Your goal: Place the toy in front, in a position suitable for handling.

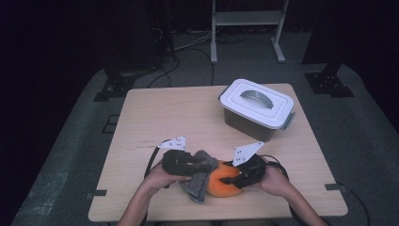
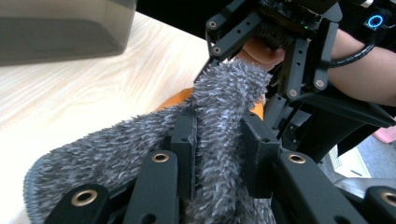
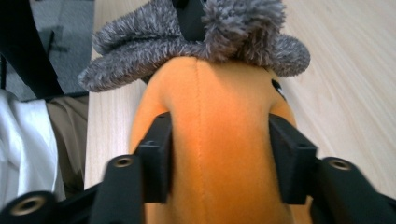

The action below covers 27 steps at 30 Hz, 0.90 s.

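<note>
Standing at the near edge of the table (image 1: 155, 108), I see both hands working close together just in from that edge, about the middle of it. The left gripper (image 2: 217, 140) has its jaws drawn close and pinches a fold of fuzzy grey cloth (image 2: 116, 149), which drapes down onto the wood beside it. Touching that cloth on its right lies an orange plush toy (image 3: 210, 140); the grey pile laps over its far end. The right gripper (image 3: 219, 154) has its jaws either side of the toy's body, the pads pressing into the soft orange fabric, about half open. A black mark shows on the toy's side. Farther off, toward the far right corner of the table, sits a dark plastic box (image 1: 256, 109) with a white lid and handle, well apart from the hands.
</note>
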Tool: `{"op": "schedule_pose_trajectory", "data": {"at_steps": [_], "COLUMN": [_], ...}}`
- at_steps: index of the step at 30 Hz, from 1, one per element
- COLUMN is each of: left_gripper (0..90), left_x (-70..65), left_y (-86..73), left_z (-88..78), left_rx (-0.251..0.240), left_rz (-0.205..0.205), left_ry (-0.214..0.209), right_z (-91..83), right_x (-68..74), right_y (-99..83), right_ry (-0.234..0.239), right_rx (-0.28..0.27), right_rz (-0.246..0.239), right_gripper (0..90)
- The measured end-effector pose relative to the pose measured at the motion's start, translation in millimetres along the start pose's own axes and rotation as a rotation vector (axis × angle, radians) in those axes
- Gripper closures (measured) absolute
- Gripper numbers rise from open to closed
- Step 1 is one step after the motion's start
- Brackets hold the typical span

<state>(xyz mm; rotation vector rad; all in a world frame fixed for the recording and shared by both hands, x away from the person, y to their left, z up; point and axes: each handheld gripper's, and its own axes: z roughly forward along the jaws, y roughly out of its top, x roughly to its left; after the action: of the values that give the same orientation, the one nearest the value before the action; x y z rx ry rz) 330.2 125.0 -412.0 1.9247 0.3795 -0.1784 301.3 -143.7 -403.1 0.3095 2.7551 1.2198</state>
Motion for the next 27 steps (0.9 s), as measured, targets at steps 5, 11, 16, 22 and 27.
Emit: {"op": "schedule_pose_trajectory", "data": {"at_steps": [5,11,16,22,27], "left_gripper": [69.5,69.5,69.6,69.5,69.6], "left_x": [-3.1,-5.2,2.9,7.1,9.0], "left_y": [6.5,11.3,-0.5,-4.7,-7.4], "left_z": [-10.6,-28.4,-20.9,-19.8,-15.6], "left_rx": [-0.027,-0.068,-0.022,-0.011,0.005], "left_rz": [0.017,0.033,0.010,-0.003,-0.012], "left_ry": [0.002,0.014,0.026,0.040,0.047], "right_z": [0.6,7.3,17.2,7.6,-3.9], "right_x": [-5.9,-13.5,-17.9,-23.4,-27.9], "right_y": [7.3,16.0,5.5,-10.3,-22.1], "right_ry": [0.023,0.081,0.102,0.103,0.088], "right_rx": [-0.049,-0.142,-0.125,-0.150,-0.144], "right_rz": [0.003,0.010,0.013,0.038,0.051], "right_gripper": [52.5,52.3,50.8,48.2,45.3]}}
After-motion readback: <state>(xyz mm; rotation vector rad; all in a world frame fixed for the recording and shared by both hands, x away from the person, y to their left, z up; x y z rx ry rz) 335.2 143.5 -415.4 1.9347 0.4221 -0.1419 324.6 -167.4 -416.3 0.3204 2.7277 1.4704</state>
